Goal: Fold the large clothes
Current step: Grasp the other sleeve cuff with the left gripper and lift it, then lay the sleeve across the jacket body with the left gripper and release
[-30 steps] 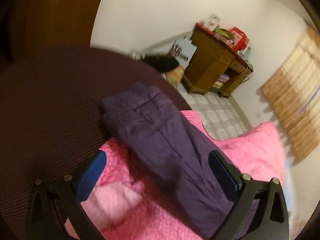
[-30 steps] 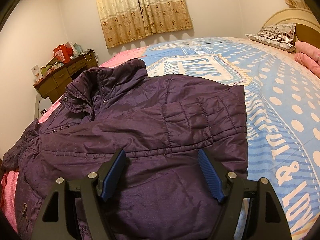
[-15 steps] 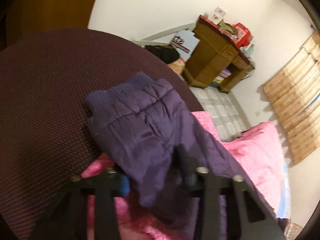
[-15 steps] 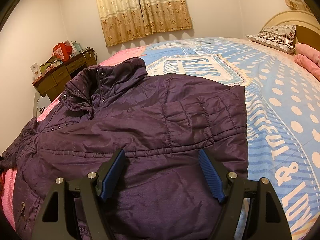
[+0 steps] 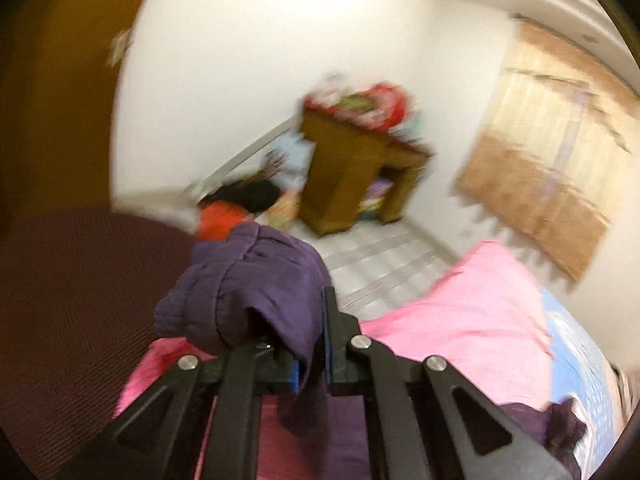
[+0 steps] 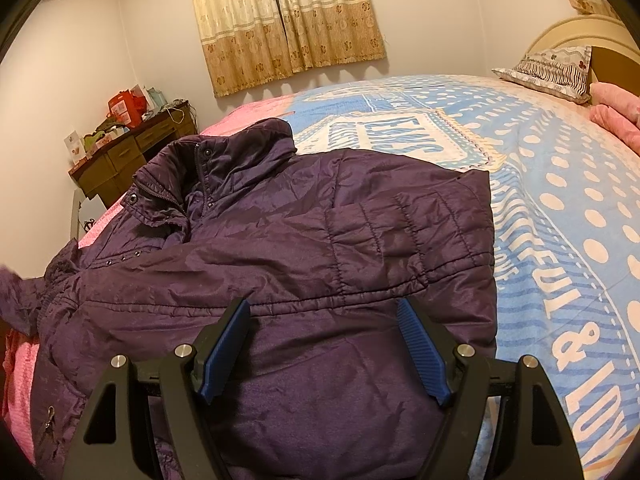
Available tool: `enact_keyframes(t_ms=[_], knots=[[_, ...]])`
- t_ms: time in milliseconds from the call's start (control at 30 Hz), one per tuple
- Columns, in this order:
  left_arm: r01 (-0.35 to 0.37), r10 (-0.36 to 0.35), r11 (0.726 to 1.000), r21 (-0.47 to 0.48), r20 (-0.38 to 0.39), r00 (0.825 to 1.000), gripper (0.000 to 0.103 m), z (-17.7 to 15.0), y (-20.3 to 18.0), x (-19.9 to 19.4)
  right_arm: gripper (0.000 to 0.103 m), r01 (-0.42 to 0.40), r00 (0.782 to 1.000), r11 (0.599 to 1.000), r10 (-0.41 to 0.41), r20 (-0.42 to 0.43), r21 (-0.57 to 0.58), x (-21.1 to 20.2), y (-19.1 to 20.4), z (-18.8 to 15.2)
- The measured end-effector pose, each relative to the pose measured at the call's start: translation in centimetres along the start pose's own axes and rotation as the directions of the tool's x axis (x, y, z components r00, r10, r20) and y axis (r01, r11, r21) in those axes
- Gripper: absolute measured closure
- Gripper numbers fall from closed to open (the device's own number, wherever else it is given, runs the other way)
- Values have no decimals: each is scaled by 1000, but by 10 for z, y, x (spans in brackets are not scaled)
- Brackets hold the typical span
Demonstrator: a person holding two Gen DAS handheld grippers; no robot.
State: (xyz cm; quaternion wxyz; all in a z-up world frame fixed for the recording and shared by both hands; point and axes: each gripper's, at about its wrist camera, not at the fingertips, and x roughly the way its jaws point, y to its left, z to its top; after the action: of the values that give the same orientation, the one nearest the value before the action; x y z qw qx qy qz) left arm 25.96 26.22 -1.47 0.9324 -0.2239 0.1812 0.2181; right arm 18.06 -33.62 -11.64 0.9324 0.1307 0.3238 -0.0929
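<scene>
A large dark purple quilted jacket (image 6: 304, 248) lies spread on the bed, collar toward the far left. My right gripper (image 6: 324, 312) is open and empty, hovering just above the jacket's lower body. My left gripper (image 5: 310, 336) is shut on the jacket's sleeve (image 5: 248, 280), which bunches over its fingers and is lifted above the pink bed edge. The sleeve end shows at the left edge of the right wrist view (image 6: 16, 300).
The bed has a blue dotted cover (image 6: 560, 200) and a pink quilt edge (image 5: 472, 312). A dark maroon mesh surface (image 5: 72, 300) lies left of the left gripper. A wooden desk (image 5: 352, 168) with clutter stands by the wall. Pillows (image 6: 552, 68) lie at the headboard. Curtains (image 6: 288, 20) hang behind.
My left gripper closed on the sleeve and lifted it, swinging the view upward with blur. The right gripper stayed open and nearly still over the jacket.
</scene>
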Motion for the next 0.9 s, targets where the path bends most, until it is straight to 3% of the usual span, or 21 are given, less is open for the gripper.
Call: enact_keyframes(t_ms=[67, 133, 233, 333, 433, 500, 633, 700, 733, 767, 833, 867, 900], knots=[[96, -103, 989, 113, 53, 993, 96, -2, -46, -28, 26, -4, 1000, 1000, 4, 1, 2, -1, -1, 0], [178, -197, 960, 216, 72, 978, 96, -11, -87, -51, 26, -7, 1000, 1000, 7, 3, 4, -1, -2, 0], [336, -372, 863, 377, 26, 928, 96, -49, -161, -89, 26, -11, 1000, 1000, 11, 4, 6, -1, -2, 0], [461, -482, 759, 460, -80, 873, 96, -97, -209, -110, 26, -15, 1000, 1000, 15, 6, 10, -2, -3, 0], [560, -529, 657, 505, -220, 820, 96, -159, -247, -119, 26, -27, 1000, 999, 27, 10, 18, -3, -4, 0], [589, -526, 611, 530, -285, 802, 96, -194, -256, -127, 26, -36, 999, 999, 36, 12, 25, -3, -6, 0], [621, -464, 541, 567, -414, 783, 94, -248, -266, -128, 26, -44, 999, 999, 43, 15, 31, -3, -7, -1], [602, -440, 527, 600, -413, 797, 88, -261, -261, -138, 26, -48, 999, 998, 47, 17, 34, -3, -8, -1], [608, -447, 517, 603, -415, 792, 88, -261, -255, -143, 26, -52, 999, 998, 52, 18, 37, -3, -8, -1], [625, -455, 507, 593, -432, 779, 82, -260, -248, -154, 26, -54, 998, 998, 54, 19, 39, -3, -8, -1], [657, -459, 492, 571, -471, 753, 53, -256, -247, -164, 26, -56, 998, 998, 55, 20, 41, -2, -8, -1], [664, -462, 497, 559, -477, 748, 29, -255, -240, -170, 26, -55, 998, 998, 54, 19, 39, -2, -9, -1], [661, -474, 509, 551, -462, 750, 19, -251, -232, -174, 26, -55, 998, 998, 54, 19, 40, -3, -9, -1]])
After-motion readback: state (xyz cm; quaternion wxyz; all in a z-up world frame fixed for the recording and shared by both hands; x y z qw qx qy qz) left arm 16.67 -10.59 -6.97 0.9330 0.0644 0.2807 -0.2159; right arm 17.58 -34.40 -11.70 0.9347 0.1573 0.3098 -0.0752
